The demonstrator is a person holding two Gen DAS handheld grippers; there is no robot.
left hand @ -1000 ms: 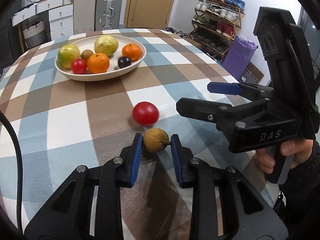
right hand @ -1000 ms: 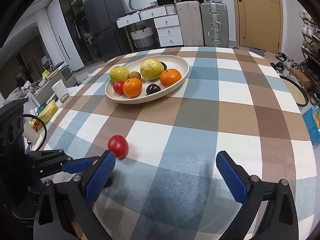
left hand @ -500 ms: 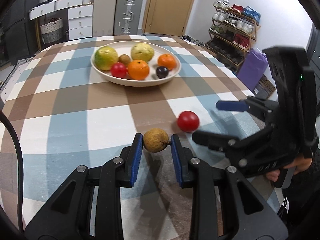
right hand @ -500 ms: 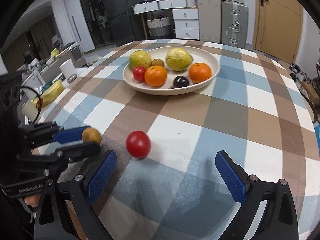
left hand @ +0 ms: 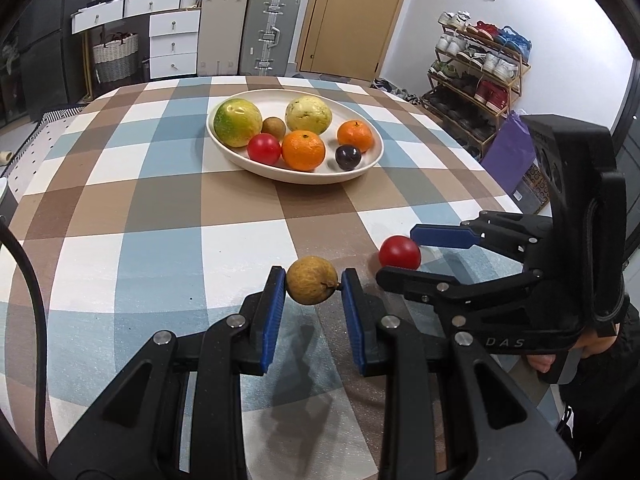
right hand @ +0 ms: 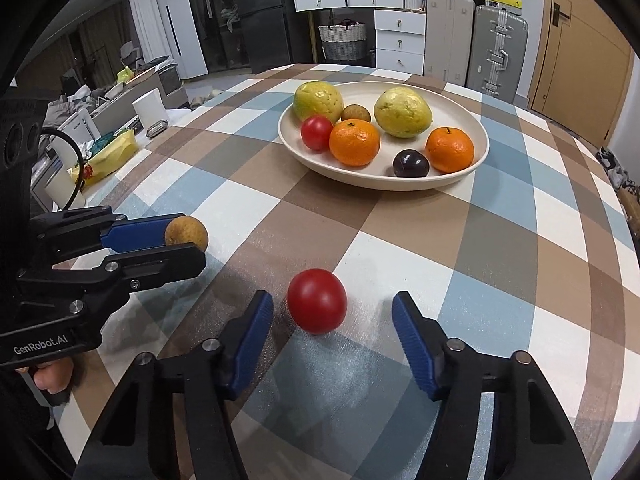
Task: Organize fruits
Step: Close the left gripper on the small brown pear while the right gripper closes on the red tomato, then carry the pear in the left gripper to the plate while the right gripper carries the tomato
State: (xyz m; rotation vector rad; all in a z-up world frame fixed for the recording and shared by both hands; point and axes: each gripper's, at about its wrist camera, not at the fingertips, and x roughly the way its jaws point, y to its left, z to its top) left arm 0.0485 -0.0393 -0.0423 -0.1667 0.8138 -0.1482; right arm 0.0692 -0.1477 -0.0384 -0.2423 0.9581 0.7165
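Blue pads of the left gripper point(left hand: 313, 286) clamp a brown fruit point(left hand: 312, 286).
Right gripper point(right hand: 332, 320), jaws just closing, straddles a red tomato point(right hand: 317, 306) without touching it.

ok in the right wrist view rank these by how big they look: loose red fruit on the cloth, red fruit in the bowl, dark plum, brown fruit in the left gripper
1. loose red fruit, though it is nearest the camera
2. brown fruit in the left gripper, partly hidden
3. red fruit in the bowl and dark plum look alike
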